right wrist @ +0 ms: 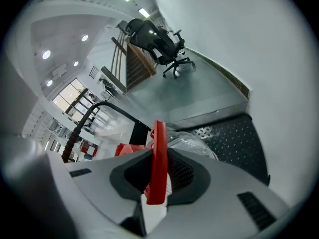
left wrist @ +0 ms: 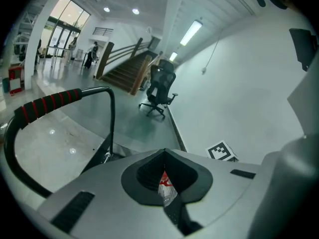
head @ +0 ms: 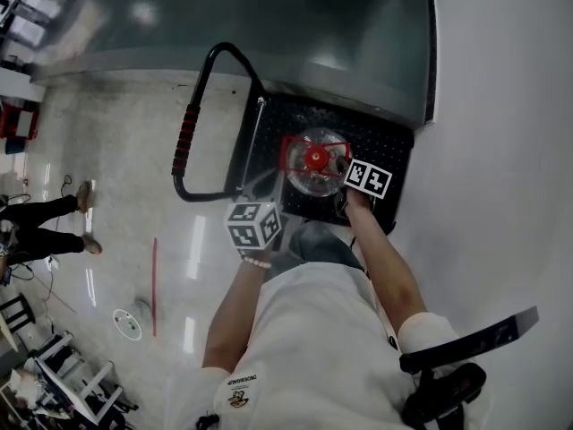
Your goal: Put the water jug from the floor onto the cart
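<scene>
The clear water jug (head: 313, 176) with a red cap is over the cart's black studded deck (head: 398, 146); whether it rests on the deck I cannot tell. My right gripper (head: 338, 163) comes in from the jug's right side. In the right gripper view my right gripper (right wrist: 158, 169) is shut on the jug's red handle (right wrist: 159, 148), with the jug's clear body (right wrist: 194, 141) beyond it. My left gripper (head: 276, 190) is at the jug's left side. In its own view my left gripper (left wrist: 165, 169) has its jaws together, and a sliver of red and clear plastic shows through the slit.
The cart's black push bar with red grips (head: 186, 137) rises at the deck's left end. A white wall runs along the right. A raised grey-green floor (head: 295, 25) lies past the cart, with an office chair (left wrist: 159, 88) and stairs (left wrist: 124, 71) farther off. A person's legs (head: 45, 218) are at the left.
</scene>
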A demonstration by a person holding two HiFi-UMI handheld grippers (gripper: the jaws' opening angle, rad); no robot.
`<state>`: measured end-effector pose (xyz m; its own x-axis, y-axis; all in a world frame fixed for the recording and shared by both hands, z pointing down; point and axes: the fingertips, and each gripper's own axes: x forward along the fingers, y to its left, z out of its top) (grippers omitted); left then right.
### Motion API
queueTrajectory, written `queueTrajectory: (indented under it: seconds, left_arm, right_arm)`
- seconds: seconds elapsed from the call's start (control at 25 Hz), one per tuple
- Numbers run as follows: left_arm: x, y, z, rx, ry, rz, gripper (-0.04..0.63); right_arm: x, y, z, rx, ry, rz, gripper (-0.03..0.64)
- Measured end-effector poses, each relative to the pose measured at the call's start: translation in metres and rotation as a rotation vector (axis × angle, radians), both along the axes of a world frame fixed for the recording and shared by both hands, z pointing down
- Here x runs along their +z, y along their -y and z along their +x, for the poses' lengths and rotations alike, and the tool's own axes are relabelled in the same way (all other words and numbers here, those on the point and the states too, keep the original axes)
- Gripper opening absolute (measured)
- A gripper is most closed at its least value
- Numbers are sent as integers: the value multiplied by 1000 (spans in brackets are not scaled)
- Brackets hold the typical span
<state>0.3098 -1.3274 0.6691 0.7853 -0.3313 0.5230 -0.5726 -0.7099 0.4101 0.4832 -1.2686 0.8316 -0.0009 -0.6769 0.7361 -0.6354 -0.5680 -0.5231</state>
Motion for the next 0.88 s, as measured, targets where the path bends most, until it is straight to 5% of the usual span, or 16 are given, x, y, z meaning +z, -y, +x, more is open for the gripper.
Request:
queueTrajectory:
  seconds: [0.52, 0.88]
  left_arm:
    - [10, -4, 13, -4, 9, -17, 2]
    - [1, -10, 43, 53, 2, -34, 2]
  right_arm:
    - [25, -25, 26, -13, -20, -62, 60]
    - [42, -74, 73, 41, -50, -203, 60]
